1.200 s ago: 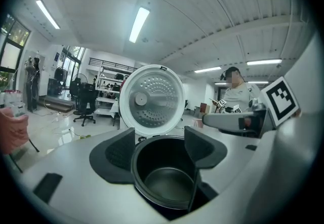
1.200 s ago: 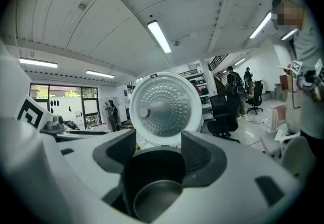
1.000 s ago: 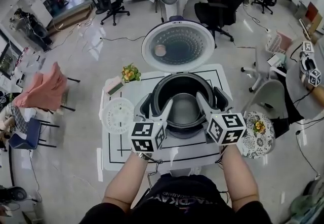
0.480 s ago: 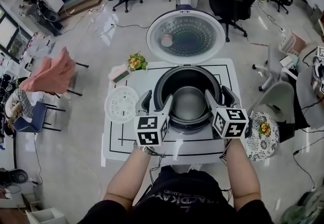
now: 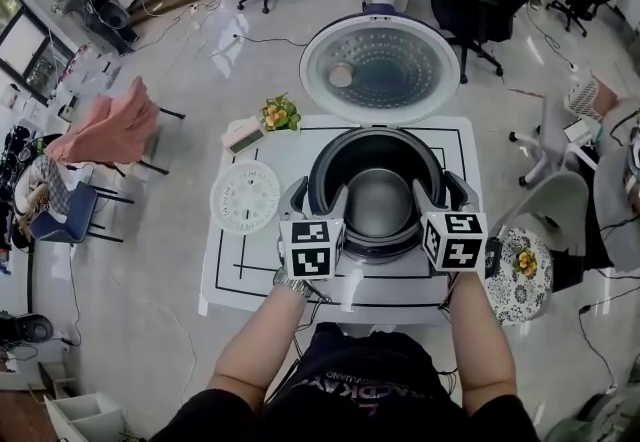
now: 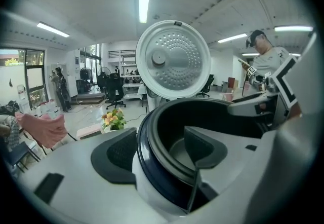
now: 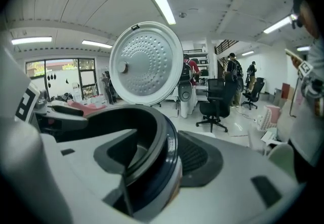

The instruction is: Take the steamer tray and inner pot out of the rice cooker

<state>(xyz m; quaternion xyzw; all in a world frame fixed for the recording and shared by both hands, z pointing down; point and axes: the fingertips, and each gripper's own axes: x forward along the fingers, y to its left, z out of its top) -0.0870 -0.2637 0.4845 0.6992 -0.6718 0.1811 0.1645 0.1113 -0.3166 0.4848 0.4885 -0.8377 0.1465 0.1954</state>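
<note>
- Your left gripper has its jaws wide apart, astride the cooker's left rim: one jaw is outside the white wall and the other is down inside the pot. You cannot tell whether either pad touches.
- Your right gripper mirrors it on the right rim, with the jaws just as wide, one inside and one outside. Neither gripper has closed on anything.
- The pot sits in the cooker, and its dark lip lies just within the rim all the way round.
- The tray lies flat on the desk, left of the cooker. Its right edge is near your left gripper's outer jaw.
- The lid stands open behind the cooker, past the desk's back edge. The space straight above the pot is open.
- The cooker's front sits close to the desk's front edge, just ahead of your wrists.
- There is bare desk at front left, below the tray. On the right, only a narrow strip lies between the cooker and the desk edge.
- Flowers and a small box stand at the back-left corner, well apart from the tray.
- A white chair and a patterned stool stand close off the desk's right side.
</note>
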